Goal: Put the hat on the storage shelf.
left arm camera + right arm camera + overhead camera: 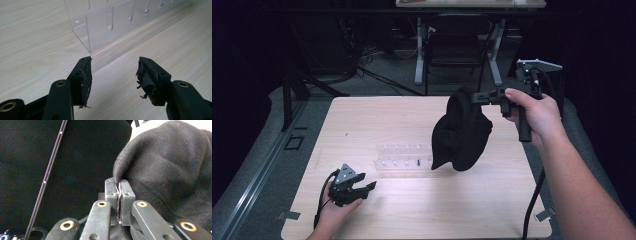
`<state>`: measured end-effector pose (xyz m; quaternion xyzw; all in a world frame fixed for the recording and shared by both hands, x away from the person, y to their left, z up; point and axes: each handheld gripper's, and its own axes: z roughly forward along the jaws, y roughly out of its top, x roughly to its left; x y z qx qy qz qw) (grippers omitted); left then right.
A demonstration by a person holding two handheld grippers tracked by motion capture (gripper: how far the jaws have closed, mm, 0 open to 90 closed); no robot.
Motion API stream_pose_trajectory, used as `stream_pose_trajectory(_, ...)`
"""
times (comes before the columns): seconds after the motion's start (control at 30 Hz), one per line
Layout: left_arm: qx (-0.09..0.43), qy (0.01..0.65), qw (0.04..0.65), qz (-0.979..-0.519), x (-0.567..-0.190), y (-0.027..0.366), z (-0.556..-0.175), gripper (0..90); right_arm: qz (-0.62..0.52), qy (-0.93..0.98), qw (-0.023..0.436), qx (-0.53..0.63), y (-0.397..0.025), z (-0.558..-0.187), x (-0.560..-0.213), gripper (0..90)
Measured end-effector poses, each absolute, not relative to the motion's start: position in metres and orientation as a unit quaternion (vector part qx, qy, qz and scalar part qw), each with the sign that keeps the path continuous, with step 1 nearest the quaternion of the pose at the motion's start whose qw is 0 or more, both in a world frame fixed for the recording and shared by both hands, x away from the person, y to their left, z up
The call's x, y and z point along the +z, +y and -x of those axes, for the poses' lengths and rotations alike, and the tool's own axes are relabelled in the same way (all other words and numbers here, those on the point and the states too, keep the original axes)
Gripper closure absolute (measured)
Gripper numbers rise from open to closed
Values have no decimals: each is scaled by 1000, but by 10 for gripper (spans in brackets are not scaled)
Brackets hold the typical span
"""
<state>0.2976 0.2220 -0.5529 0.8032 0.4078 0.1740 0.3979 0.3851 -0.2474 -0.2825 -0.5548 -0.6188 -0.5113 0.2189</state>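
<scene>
A pale wooden table (412,210) sits in a dark room, with a clear acrylic rack (404,156) lying near its middle. Your right gripper (479,98) is raised above the table's far right side, jaws pinched tight on a fold of a black cloth (460,132) — the cloth hangs straight down from the jaws, long axis vertical, its lower end dangling just above the rack's right end. Your left gripper (371,186) rests low at the near left, jaws spread wide and holding nothing, pointing toward the rack's corner (88,47).
</scene>
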Motion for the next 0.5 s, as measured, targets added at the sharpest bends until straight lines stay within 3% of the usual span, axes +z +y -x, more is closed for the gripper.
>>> stream_pose_trajectory(0.5, 170, 405, 398, -806, -552, 223, -298, 452, 553, -623, 218, -509, -213, -406, -285, 882)
